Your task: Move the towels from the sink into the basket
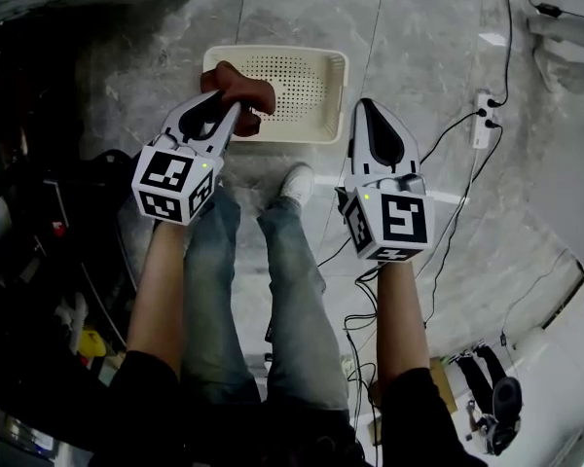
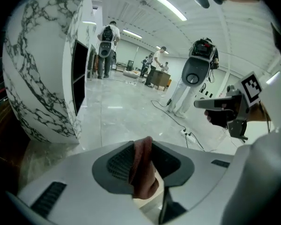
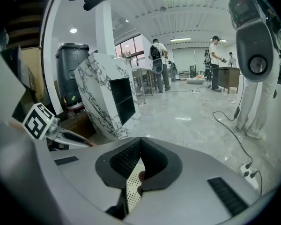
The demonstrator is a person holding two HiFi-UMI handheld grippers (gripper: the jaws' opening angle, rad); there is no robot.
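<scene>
Left claw (image 2: 143, 146): clenched on a rust-brown towel (image 1: 243, 90); we see the cloth pinched between both pads, a fold bulging out beneath them.
Right claw (image 3: 137, 139): clenched on nothing; its tips meet, and through the gap behind them we look down on a dotted cream surface.
Marker cubes (image 1: 173, 181): one on each claw, black-and-white squares turned up toward our head camera.
Arms: our bare forearms (image 1: 161, 290) run from dark sleeves to the two claws, side by side and pointing forward and down.
Legs: jeans (image 1: 292, 290) and one pale shoe (image 1: 297, 183) show between the claws.
Towel: bunched at the left claw's tip, over the left end of the basket (image 1: 307, 90); from above we cannot tell whether it hangs free or rests on the bottom.
Basket: cream, perforated, on the floor (image 1: 419, 47) just ahead of our shoe; the right claw's tip sits just beside its right rim.
Floor: grey marbled tiles, with black cables trailing to a white power strip (image 1: 483, 120) well right of the basket.
Counter (image 2: 42, 69): white with dark veins and a dark opening in its side, standing to our left.
Far end: several people (image 2: 107, 43) stand near tables under long ceiling lights.
</scene>
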